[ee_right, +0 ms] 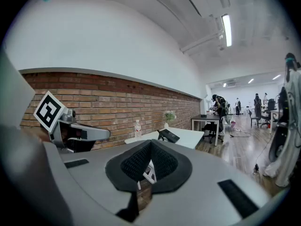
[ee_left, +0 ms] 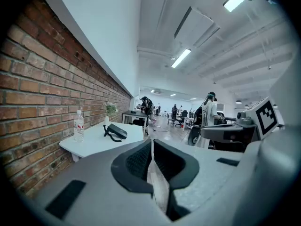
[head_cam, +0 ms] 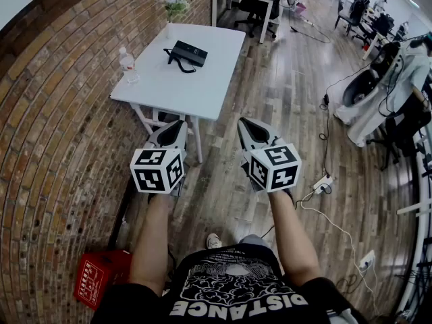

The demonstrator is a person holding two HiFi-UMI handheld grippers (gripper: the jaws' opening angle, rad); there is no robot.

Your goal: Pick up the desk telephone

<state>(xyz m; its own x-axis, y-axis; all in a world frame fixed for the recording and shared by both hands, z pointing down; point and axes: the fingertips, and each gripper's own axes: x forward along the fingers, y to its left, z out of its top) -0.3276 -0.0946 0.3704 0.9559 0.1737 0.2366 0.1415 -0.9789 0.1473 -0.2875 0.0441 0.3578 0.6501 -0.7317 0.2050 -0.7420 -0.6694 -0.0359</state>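
My left tongs (head_cam: 179, 125) and right tongs (head_cam: 245, 124) both closed tight, holding nothing. Telephone (head_cam: 187, 52) at twelve o'clock on table (head_cam: 196, 96), well apart; keypad too small to make out.

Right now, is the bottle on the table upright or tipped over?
Upright: the bottle stands cap up on the table, apart from the phone.

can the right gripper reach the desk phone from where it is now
Probably not yet: the right gripper, jaws shut, is over the wooden floor well short of the white table, where the desk telephone lies toward the far end. Nothing seems to stand between them.
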